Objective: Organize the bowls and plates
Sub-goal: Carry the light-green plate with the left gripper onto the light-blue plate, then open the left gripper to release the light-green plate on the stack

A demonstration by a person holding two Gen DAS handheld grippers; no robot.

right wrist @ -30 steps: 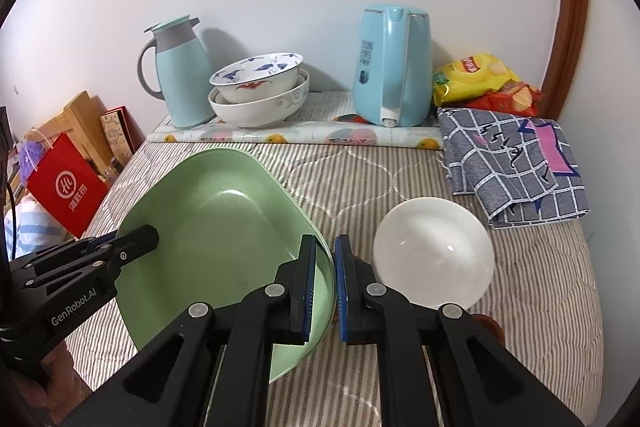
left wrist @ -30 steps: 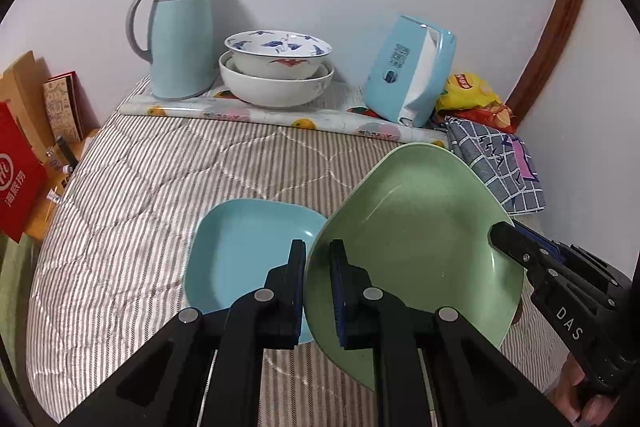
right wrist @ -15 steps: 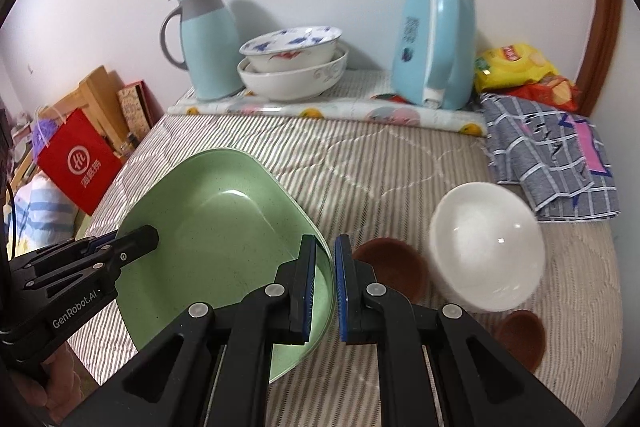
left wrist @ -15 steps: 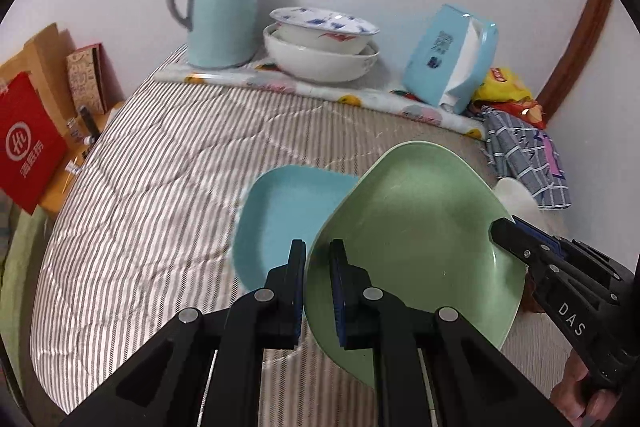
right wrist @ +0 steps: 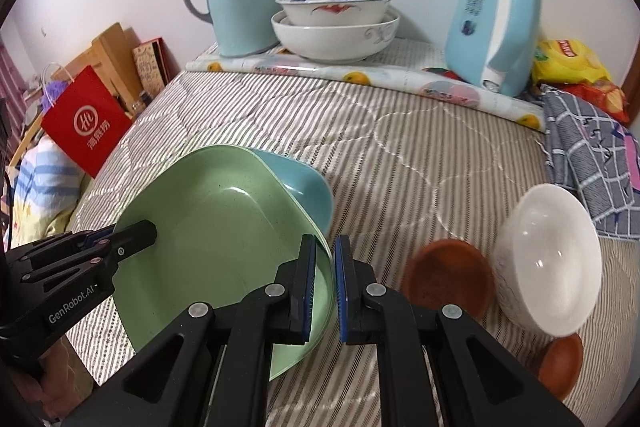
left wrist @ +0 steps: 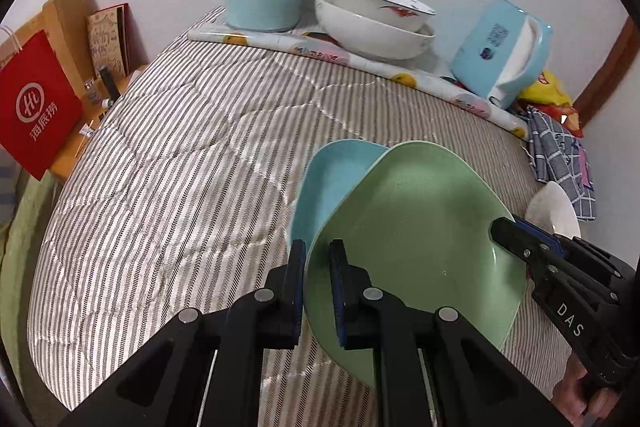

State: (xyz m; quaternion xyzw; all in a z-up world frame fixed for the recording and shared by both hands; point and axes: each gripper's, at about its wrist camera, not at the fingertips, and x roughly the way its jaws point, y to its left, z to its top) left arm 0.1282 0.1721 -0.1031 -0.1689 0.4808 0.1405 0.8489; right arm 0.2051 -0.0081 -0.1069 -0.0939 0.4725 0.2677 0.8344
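Jaws, left wrist view: your left gripper [left wrist: 318, 279] is closed on the near rim of the green plate [left wrist: 416, 235]; one pad sits under the rim and one inside it, with almost no gap.
Partner, left wrist view: your right gripper [left wrist: 505, 227] bites the opposite rim, so you carry the plate between two hands.
Target, left wrist view: the blue plate [left wrist: 332, 183] lies on the striped quilt [left wrist: 180, 167], and the green plate covers its right part, tilted and, I judge, not yet resting on it.
Advice, left wrist view: bring the low corner over the middle of the blue plate before you go lower, so the two shapes nest.

Jaws, right wrist view: your right gripper [right wrist: 324, 283] is clamped on the green plate [right wrist: 216, 239] at its right rim; your left gripper [right wrist: 146, 231] holds the far rim.
Neighbours, right wrist view: a brown saucer [right wrist: 448, 277] lies just beside your right fingers, with the white bowl [right wrist: 552, 259] next to it and a second brown saucer [right wrist: 560, 363] nearer the edge.
Advice, right wrist view: keep both hands at the same height and lower them together; a one-sided drop can make the plate slide on the blue plate [right wrist: 308, 195].
Release, right wrist view: open both grips only when the plate sits flat, and pull your right hand back without pushing the saucer.
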